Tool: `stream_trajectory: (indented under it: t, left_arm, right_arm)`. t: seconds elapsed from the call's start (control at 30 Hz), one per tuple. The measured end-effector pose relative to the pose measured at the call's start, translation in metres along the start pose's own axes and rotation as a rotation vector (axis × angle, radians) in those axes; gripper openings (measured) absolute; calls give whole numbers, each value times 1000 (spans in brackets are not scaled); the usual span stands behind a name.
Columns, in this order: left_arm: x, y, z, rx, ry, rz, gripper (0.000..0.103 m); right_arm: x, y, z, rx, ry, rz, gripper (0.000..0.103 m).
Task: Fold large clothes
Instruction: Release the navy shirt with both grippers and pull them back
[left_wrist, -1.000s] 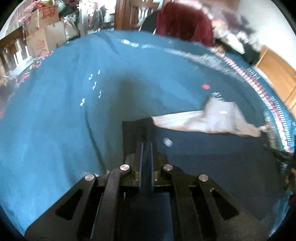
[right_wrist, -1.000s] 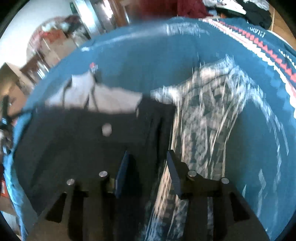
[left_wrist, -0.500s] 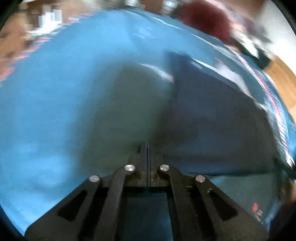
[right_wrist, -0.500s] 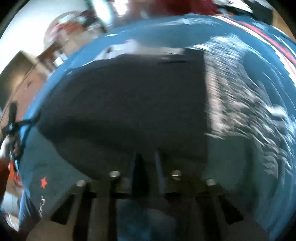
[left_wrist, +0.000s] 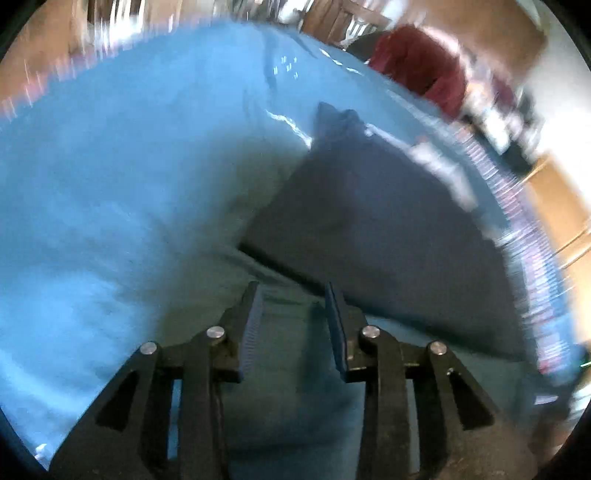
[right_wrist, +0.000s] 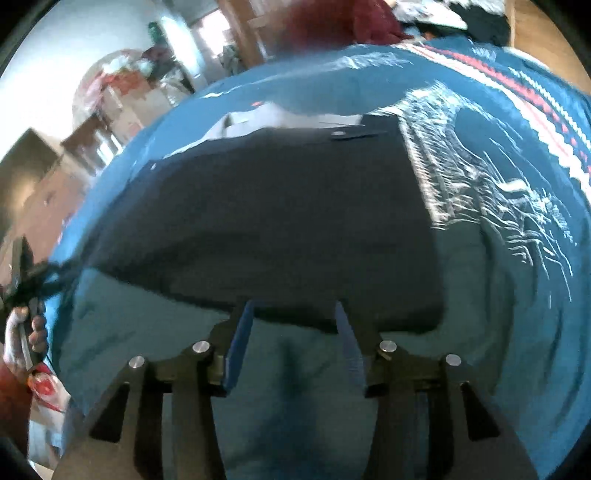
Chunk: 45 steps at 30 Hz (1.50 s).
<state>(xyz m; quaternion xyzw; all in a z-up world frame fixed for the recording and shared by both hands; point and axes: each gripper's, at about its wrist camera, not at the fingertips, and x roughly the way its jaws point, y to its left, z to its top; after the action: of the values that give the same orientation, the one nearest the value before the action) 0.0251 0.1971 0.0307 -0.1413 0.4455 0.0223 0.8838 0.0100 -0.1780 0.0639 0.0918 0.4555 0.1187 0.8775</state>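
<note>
A: Both claws are off the cloth now! The left claw (left_wrist: 293, 306) has its jaws apart with nothing between them, where a second ago they were pressed tight together over the dark garment.

B: Same on the other side. The right claw (right_wrist: 291, 321) stands wide, its fingertips just short of the garment's near edge, and half a second back it was nearly closed.

A: So where's the dark garment (right_wrist: 266, 221)?

B: Lying flat on the blue cover (right_wrist: 480, 369), filling the middle of the right view from nine o'clock across to three. In the left view the same garment (left_wrist: 369, 229) runs from centre towards two o'clock.

A: And the pale lining that showed across the front a second ago?

B: Only a strip of pale cloth (right_wrist: 280, 120) peeks out at twelve o'clock beyond the far edge. The dark panel has come over it. I read that as a fold just laid down and let go.

A: The white-patterned fabric (right_wrist: 480, 155) at two o'clock in the right view is uncovered beside the dark piece.

B: Motion blur is heavy in the left view, so edges there are hard to judge. A tidier, smaller fold probably comes next.
</note>
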Motion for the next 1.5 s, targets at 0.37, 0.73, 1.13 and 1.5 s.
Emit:
stream_trajectory:
  t: [0.37,0.73,1.13,1.5]
  left_arm:
    - [0,-29,-40,219,-102,273,67]
    - [3,-39,-45,217,-120,311,75]
    - [-2,-31,-43,163,-97,220,81]
    - [-26,29,-24,-264,-32,-385,65]
  right_arm:
    - [43,55,-47,-55,-14,-287,91]
    - [55,45,-55,-28,-49,-288,103]
    - [55,44,-56,-20,-63,-268,103]
    - [55,45,-57,-25,-73,-273,103]
